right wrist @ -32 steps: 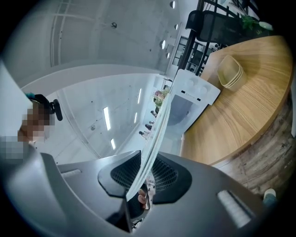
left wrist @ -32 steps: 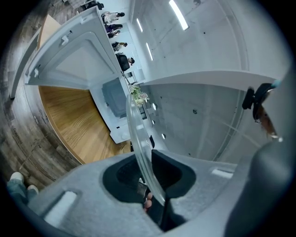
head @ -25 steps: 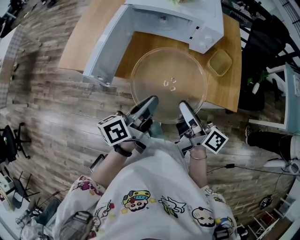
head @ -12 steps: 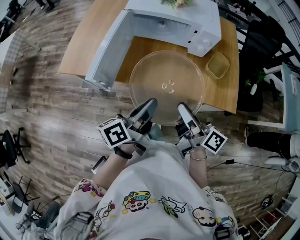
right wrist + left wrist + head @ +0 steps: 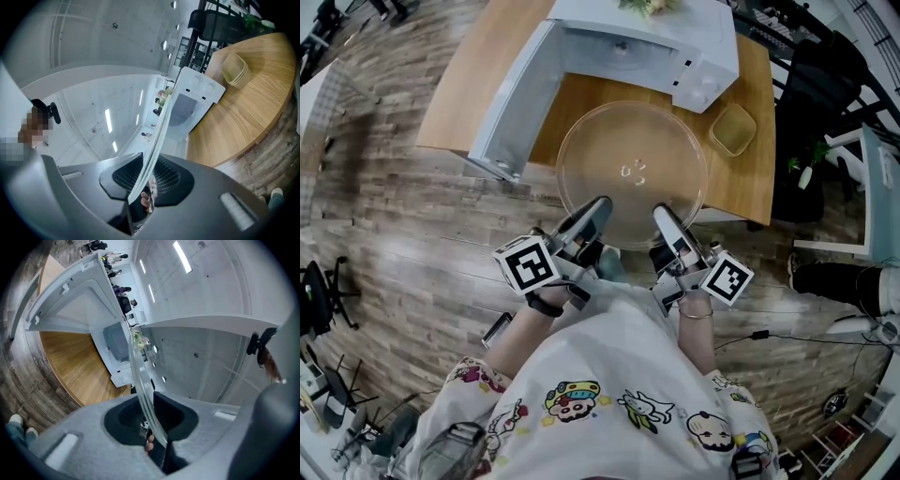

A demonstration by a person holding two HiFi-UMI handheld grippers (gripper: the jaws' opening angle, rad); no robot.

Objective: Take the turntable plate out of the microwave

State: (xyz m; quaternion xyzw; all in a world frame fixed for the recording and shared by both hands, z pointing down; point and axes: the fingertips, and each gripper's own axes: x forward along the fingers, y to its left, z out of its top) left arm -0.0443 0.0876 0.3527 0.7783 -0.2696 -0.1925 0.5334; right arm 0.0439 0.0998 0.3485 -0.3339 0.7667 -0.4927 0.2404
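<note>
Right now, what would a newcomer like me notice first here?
A big clear glass turntable plate is held level over the wooden table, its near rim clamped by the left gripper and right gripper. Behind it stands the white microwave, its door swung open.

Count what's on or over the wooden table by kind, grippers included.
Microwave: 1
Turntable plate: 1
Small tan container: 1
Greenery on top of the microwave: 1
Grippers: 2, left gripper and right gripper, each clamped on the plate's near rim
Total: 6
</note>
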